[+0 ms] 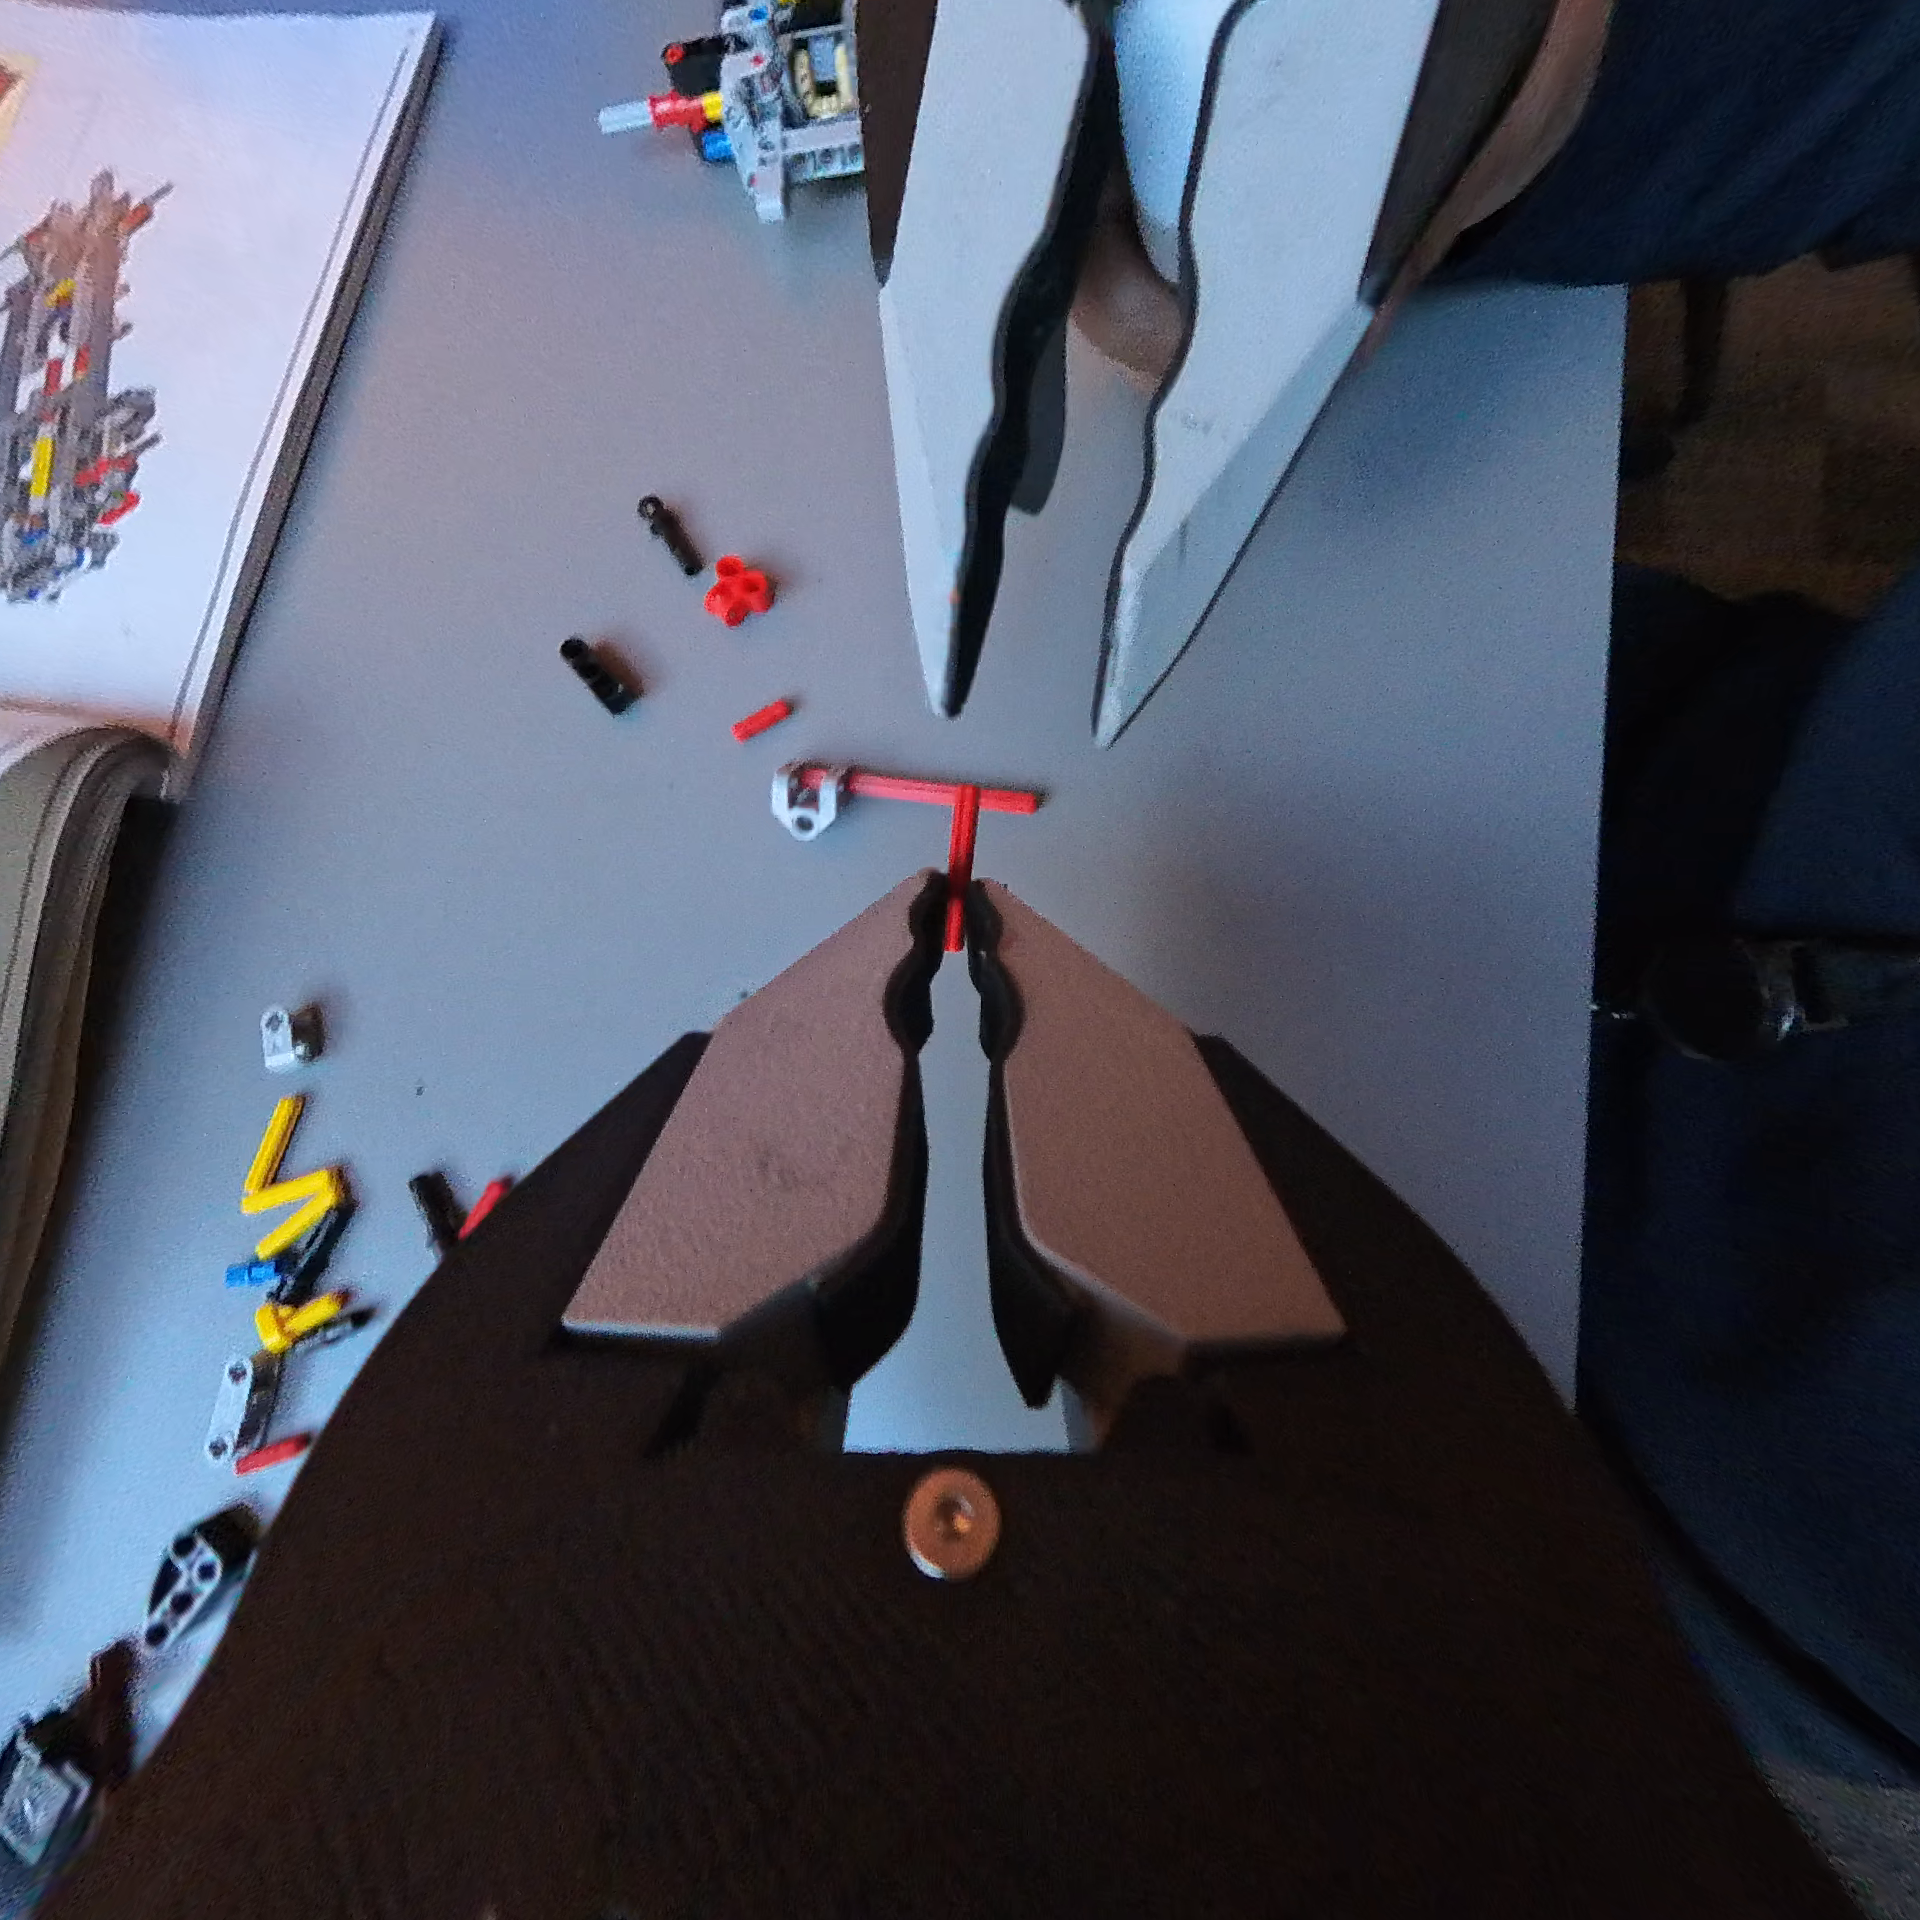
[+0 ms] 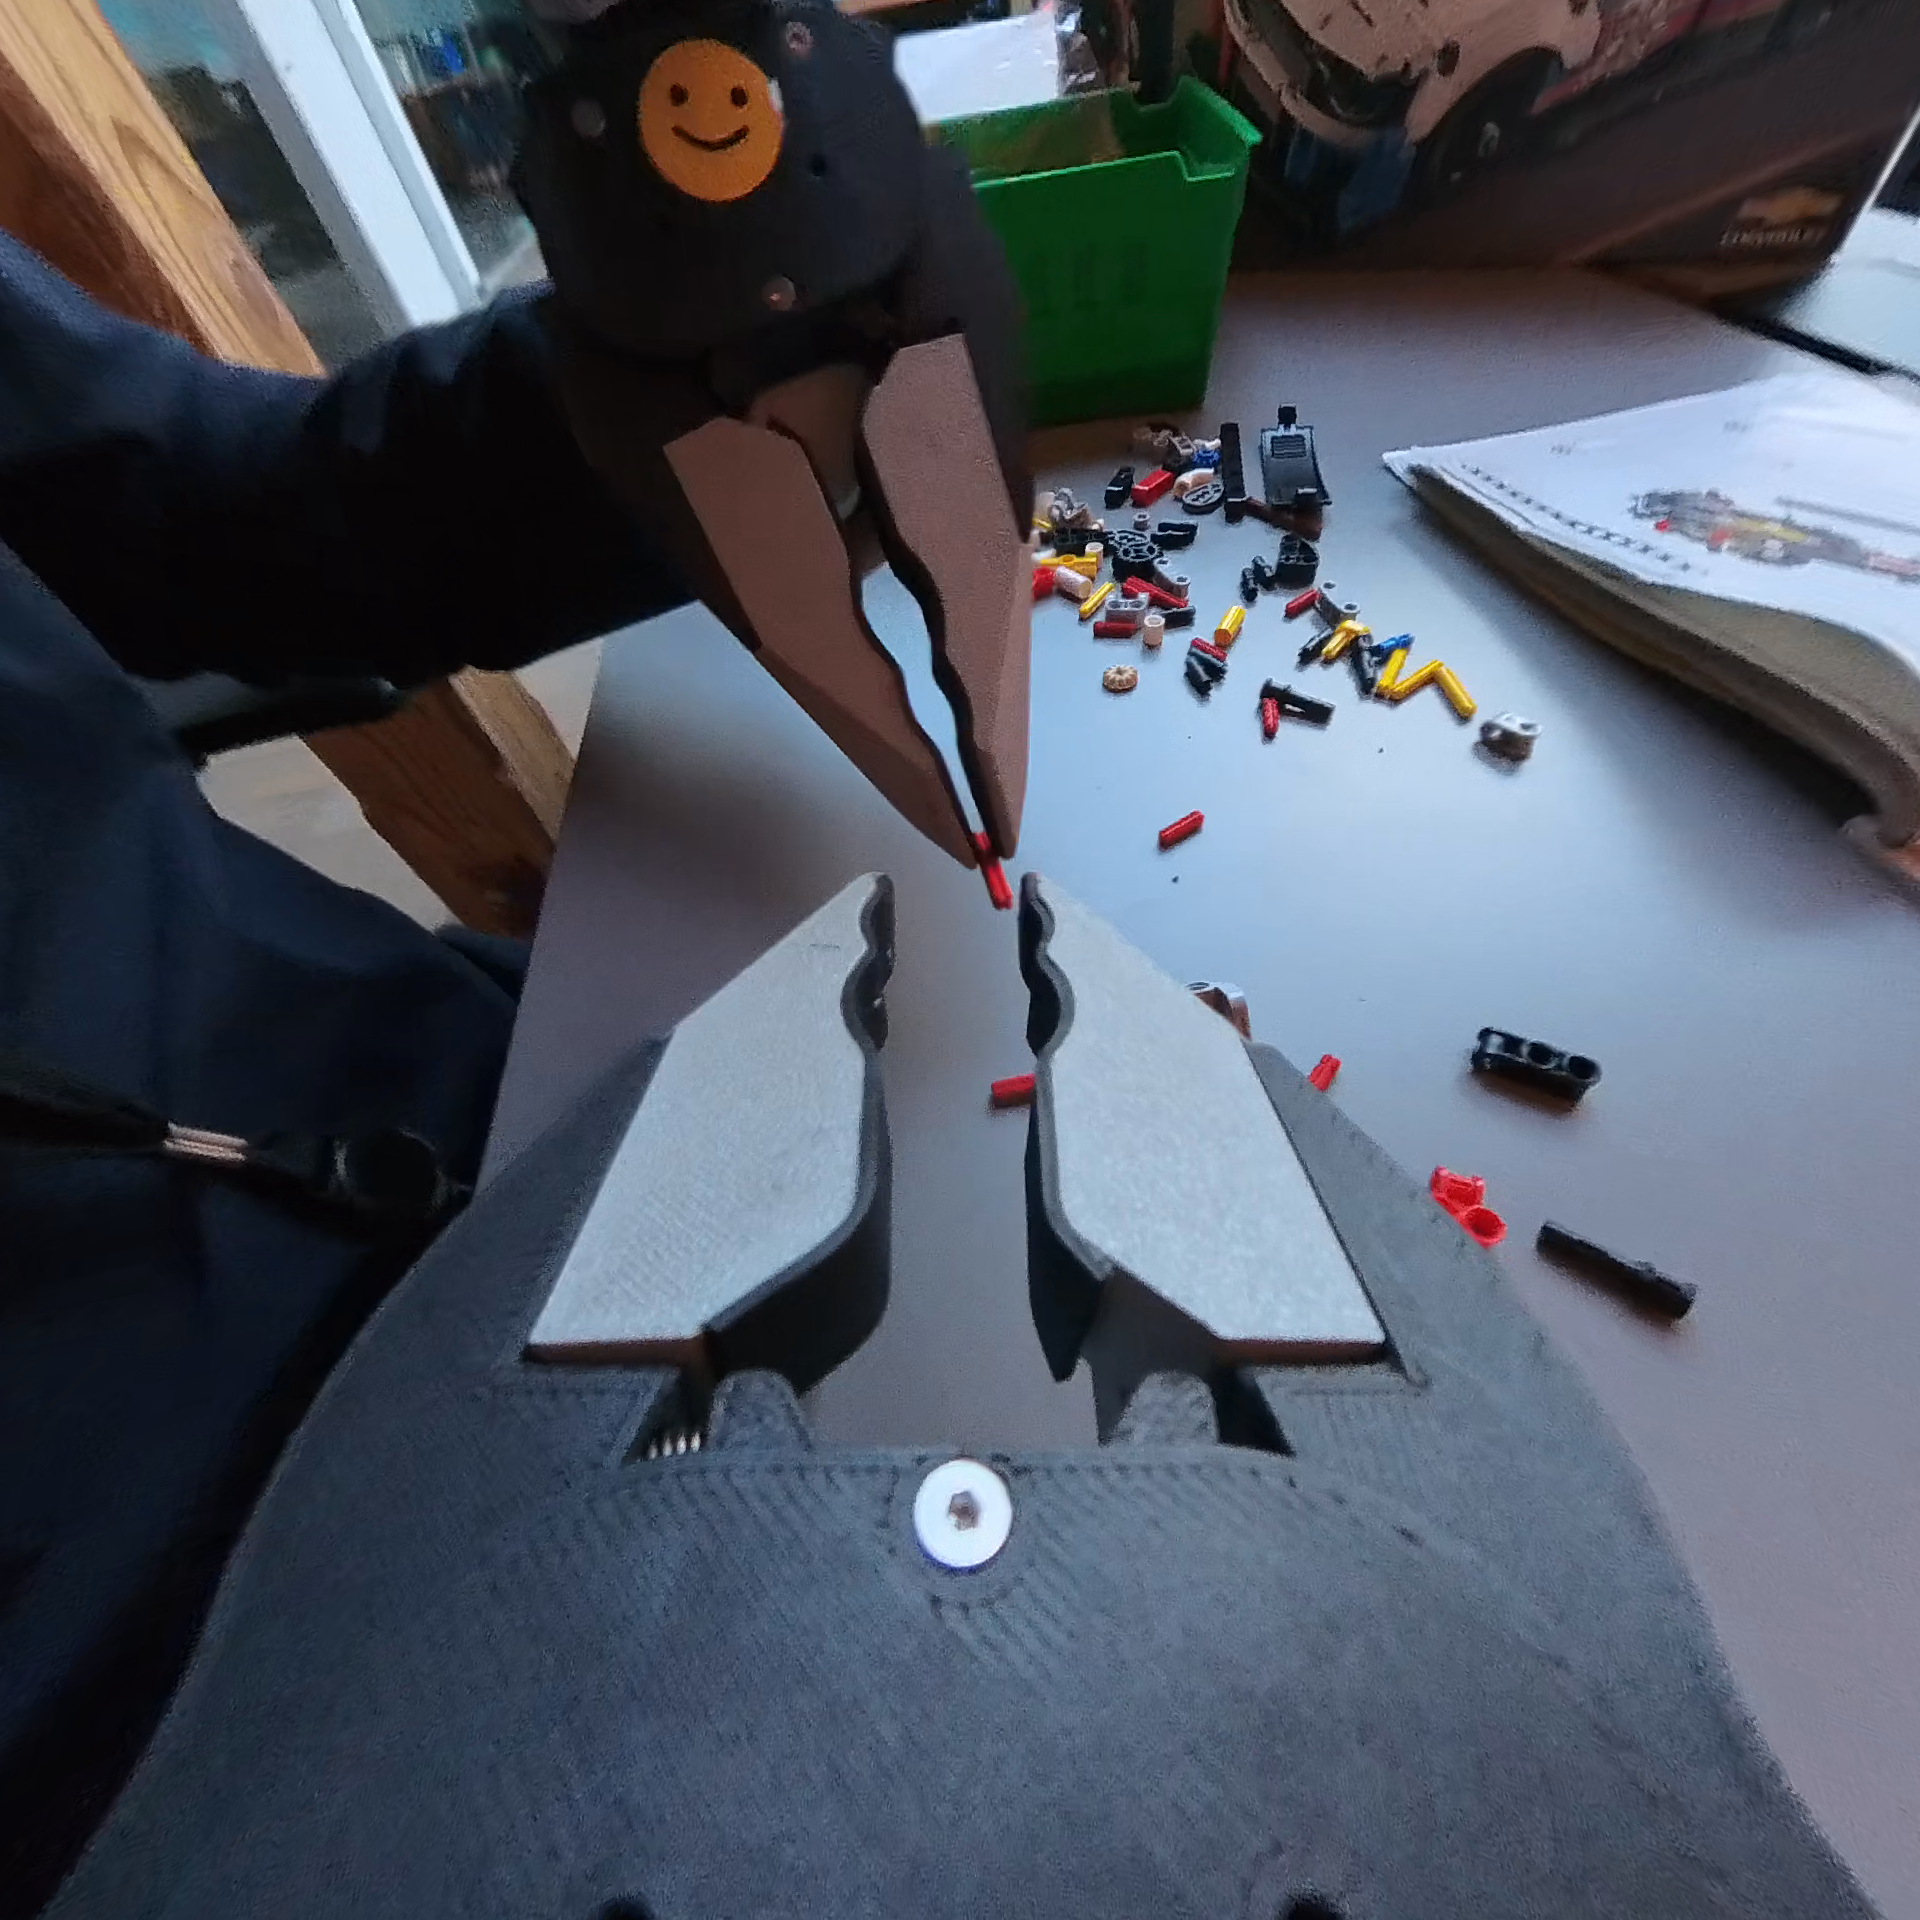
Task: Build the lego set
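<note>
Left tongs (image 1: 957,914) clenched on a short red axle (image 1: 962,852) whose long axis runs straight out from their tips toward the released right tongs (image 2: 956,894), which face it just beside, above the longer red axle (image 1: 914,788) lying crosswise on the counter (image 1: 1351,935).

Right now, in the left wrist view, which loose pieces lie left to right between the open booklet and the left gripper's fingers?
Black pin with holes → thin black pin → red connector → short red pin → grey joint.
</note>
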The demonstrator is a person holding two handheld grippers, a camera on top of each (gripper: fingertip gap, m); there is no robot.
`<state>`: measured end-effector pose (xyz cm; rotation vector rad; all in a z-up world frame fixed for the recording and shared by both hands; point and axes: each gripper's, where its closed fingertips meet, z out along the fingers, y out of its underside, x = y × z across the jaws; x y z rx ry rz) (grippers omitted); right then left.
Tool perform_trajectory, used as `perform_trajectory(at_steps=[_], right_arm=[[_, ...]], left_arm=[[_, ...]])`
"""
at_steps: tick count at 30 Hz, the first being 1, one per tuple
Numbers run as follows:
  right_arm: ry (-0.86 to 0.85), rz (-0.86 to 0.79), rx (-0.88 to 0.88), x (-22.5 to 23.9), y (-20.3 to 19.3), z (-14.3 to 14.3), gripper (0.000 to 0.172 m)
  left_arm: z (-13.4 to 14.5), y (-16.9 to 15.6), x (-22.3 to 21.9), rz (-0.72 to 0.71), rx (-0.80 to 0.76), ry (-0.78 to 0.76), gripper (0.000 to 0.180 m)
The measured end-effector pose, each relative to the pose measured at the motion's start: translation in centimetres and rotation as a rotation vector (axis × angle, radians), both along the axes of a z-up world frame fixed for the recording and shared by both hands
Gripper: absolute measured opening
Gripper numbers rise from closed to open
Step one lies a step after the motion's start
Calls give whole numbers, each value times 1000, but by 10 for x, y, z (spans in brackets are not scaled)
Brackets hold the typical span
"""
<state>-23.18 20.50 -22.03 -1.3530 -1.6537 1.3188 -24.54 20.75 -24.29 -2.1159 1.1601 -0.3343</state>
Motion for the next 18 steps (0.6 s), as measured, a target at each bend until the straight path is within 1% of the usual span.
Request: perform_trajectory(at_steps=[4, 6, 11, 18], right_arm=[[-29, 4, 168, 3, -1, -11, 13], [-39, 1, 226, 3, -2, -15, 12], [-55, 14, 309, 3, -6, -20, 2], [-70, 13, 334, 7, -4, -23, 1]], left_arm=[[6, -2, 13, -39, 5, -27, 1], [7, -5, 18, -56, -4, -37, 1], [0, -7, 23, -74, -31, -10, 2], [-5, -4, 27, -69, -55, -12, 1]])
